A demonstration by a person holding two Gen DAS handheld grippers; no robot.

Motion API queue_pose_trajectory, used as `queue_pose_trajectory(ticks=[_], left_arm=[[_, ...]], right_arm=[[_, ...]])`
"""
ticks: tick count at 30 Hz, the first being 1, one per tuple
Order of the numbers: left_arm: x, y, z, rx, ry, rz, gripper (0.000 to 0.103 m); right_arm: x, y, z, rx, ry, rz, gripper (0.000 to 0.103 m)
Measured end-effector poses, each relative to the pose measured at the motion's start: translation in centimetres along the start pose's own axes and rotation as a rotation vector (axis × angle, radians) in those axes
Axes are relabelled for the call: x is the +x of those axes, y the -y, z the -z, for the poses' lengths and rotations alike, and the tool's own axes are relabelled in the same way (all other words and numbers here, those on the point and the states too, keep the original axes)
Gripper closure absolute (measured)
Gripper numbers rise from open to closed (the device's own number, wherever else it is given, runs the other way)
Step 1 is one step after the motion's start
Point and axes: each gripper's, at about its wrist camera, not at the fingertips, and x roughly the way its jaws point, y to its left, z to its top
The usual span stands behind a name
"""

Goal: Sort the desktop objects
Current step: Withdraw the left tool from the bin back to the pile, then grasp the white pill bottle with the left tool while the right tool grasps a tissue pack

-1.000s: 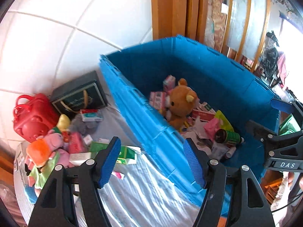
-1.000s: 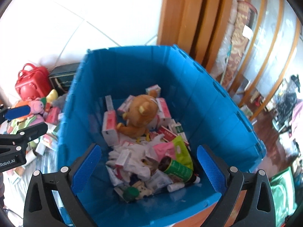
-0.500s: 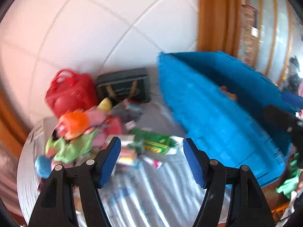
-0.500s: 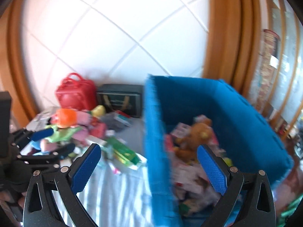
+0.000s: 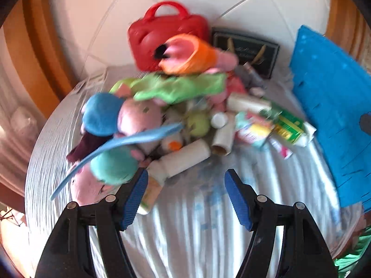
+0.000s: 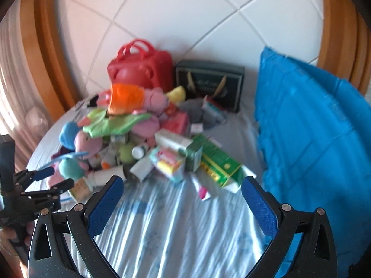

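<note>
**A:** So, where does the stuff to be sorted lie?

**B:** In a heap on the round table (image 6: pixel 176 236), which has a pale striped cloth over it. Soft toys take the left half: a pink plush with an orange top (image 5: pixel 192 54), a green cloth piece (image 5: pixel 180 88), a blue round plush (image 5: pixel 102 113) and a teal one (image 5: pixel 113 164). Boxes and bottles lie to the right: a green carton (image 6: pixel 218 162), a white bottle (image 5: pixel 183 157) on its side, a cardboard tube (image 5: pixel 222 139).

**A:** And behind the heap?

**B:** A red handbag (image 6: pixel 141 69) stands against the white tiled wall, with a dark green box (image 6: pixel 208 83) just beside it. The blue crate (image 6: pixel 313 127) stands at the right edge of the table, only its outer wall showing.

**A:** The claws?

**B:** The left gripper (image 5: pixel 185 192) is spread apart with nothing between the pads; bare cloth shows in the gap, and the white bottle lies just past its fingertips. The right gripper (image 6: pixel 183 206) stands wide as well, empty, over the striped cloth in front of the cartons.

**A:** Does either view catch the other tool?

**B:** The right wrist view shows the left gripper at its far left, low beside the teal plush, a hand (image 6: pixel 9 238) on its handle. Both views are blurred, so labels cannot be read.
</note>
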Motion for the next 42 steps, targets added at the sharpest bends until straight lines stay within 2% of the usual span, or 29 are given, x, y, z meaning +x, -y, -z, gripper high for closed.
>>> queue_pose_trajectory(ticks=[4, 8, 14, 17, 18, 20, 26, 29, 31, 32, 33, 34, 35, 38, 40, 42], left_arm=[[3.8, -3.3, 2.4, -0.027, -0.079, -0.05, 0.035], [7.3, -5.4, 3.6, -0.069, -0.149, -0.047, 0.035], [11.7, -6.0, 3.4, -0.09, -0.209, -0.083, 0.035], [13.7, -6.0, 3.3, -0.105, -0.266, -0.072, 0.035], [14.2, -5.8, 3.3, -0.108, -0.288, -0.055, 0.039], [14.9, -5.6, 3.4, -0.134, -0.324, -0.012, 0.047], [14.5, -4.7, 3.6, -0.175, -0.333, -0.011, 0.048], [13.8, -4.6, 3.8, -0.196, -0.335, -0.005, 0.049], [13.1, -4.5, 3.8, -0.202, -0.323, -0.009, 0.049], [12.6, -4.5, 3.7, -0.203, -0.316, -0.01, 0.049], [12.0, -4.4, 3.7, -0.203, -0.304, -0.013, 0.05], [11.5, -4.2, 3.7, -0.202, -0.294, -0.015, 0.05], [10.9, -4.1, 3.6, -0.201, -0.281, -0.013, 0.051], [8.8, -3.3, 3.6, -0.187, -0.236, -0.015, 0.051], [7.1, -2.6, 3.5, -0.165, -0.197, -0.015, 0.051], [5.3, -1.9, 3.5, -0.152, -0.158, -0.001, 0.051]], right_arm=[[3.9, -0.8, 1.2, -0.008, -0.071, 0.004, 0.0], [7.7, 0.1, 1.8, -0.008, -0.142, 0.023, 0.0], [12.7, 0.9, 1.5, -0.05, -0.221, 0.013, 0.0], [15.6, 0.8, 1.2, -0.071, -0.255, -0.021, 0.0], [16.5, 0.8, 1.1, -0.077, -0.267, -0.036, 0.0], [18.7, 0.6, 0.7, -0.084, -0.293, -0.059, 0.0], [23.5, -0.2, -0.9, -0.112, -0.318, -0.109, 0.0], [25.2, -0.8, -1.4, -0.148, -0.33, -0.101, 0.002], [25.9, -0.9, -1.3, -0.159, -0.355, -0.061, 0.014], [25.8, -0.7, -1.1, -0.154, -0.351, -0.039, 0.028], [25.5, -0.4, -1.0, -0.14, -0.346, -0.034, 0.048], [24.9, 0.3, -0.8, -0.101, -0.346, -0.084, 0.058], [24.3, 0.7, -0.6, -0.072, -0.345, -0.105, 0.06], [21.7, 1.0, 0.2, -0.085, -0.304, -0.067, 0.063], [19.6, 1.3, 0.5, -0.064, -0.27, -0.076, 0.065], [17.5, 1.7, 0.4, -0.043, -0.236, -0.084, 0.083]])
